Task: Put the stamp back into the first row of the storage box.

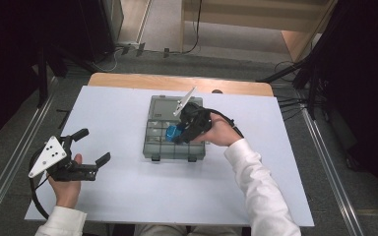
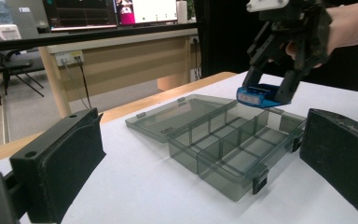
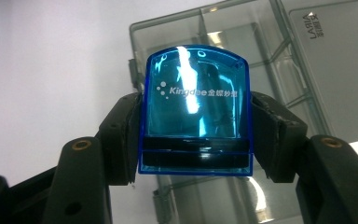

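Above the box's middle compartments | right gripper (image 1: 181, 132) clamped a blue case (image 3: 196, 109) by its 2 sides, just over the open grey organiser box (image 1: 152, 147) | left gripper (image 1: 89, 147) gaped empty, well left.

I wear a white long-sleeved shirt, its cuffs closing at my wrists. My left gripper (image 1: 89, 146) is matte black, with a grey three-cornered plate (image 1: 47, 156) on top dotted with small dark holes, and a black cable (image 1: 35, 195) looping from its rear. Its jaws are thick black blocks with rough, grainy faces and a round screw hole in the top of one. My right gripper (image 3: 195, 142) is black too, with brass-coloured screws in its arms and worn, scuffed pad edges. It also carries a pale plate (image 1: 185, 101) and a black cable (image 1: 230, 123).
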`<state>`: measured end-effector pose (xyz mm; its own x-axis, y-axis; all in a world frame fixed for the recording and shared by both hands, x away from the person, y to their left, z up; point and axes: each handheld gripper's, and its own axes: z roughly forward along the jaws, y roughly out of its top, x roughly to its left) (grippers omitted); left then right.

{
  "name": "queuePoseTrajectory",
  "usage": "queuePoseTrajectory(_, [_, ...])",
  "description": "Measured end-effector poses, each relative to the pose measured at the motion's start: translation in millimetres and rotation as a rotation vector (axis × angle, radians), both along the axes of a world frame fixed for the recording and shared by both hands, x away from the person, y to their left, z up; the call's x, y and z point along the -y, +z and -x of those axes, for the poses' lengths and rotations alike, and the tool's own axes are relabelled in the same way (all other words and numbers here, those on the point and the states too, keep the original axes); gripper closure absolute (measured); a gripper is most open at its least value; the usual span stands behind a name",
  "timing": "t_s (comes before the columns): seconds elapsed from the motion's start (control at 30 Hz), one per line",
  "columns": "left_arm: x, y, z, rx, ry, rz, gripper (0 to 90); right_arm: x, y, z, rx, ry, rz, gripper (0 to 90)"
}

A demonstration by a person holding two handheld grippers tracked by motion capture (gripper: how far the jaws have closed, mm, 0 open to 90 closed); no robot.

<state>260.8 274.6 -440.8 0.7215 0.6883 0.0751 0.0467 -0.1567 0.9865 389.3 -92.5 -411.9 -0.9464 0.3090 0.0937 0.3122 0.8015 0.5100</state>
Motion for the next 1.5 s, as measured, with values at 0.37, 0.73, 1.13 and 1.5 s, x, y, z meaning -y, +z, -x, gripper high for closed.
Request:
queuePoseTrajectory(0.37, [-0.1, -0.3, -0.5, -0.004, -0.002, 0.004, 0.0, 2.2, 0.4, -29.7, -0.034, 0.038, 0.049, 41.6])
queuePoseTrajectory(0.73, [-0.7, -0.3, -1.5, -0.005, -0.002, 0.013, 0.0, 7.4, -19.0, -52.0, -0.067, 0.015, 0.075, 41.6])
queuePoseTrajectory(1.13, [-0.3, -0.7, -2.2, -0.006, -0.003, 0.012, 0.0, 8.0, -26.5, -56.4, -0.035, 0.022, 0.093, 40.4])
queuePoseTrajectory(1.5, [0.0, -0.9, -2.7, -0.005, -0.001, 0.013, 0.0, 9.9, -14.7, -48.4, 0.033, -0.031, 0.077, 15.0])
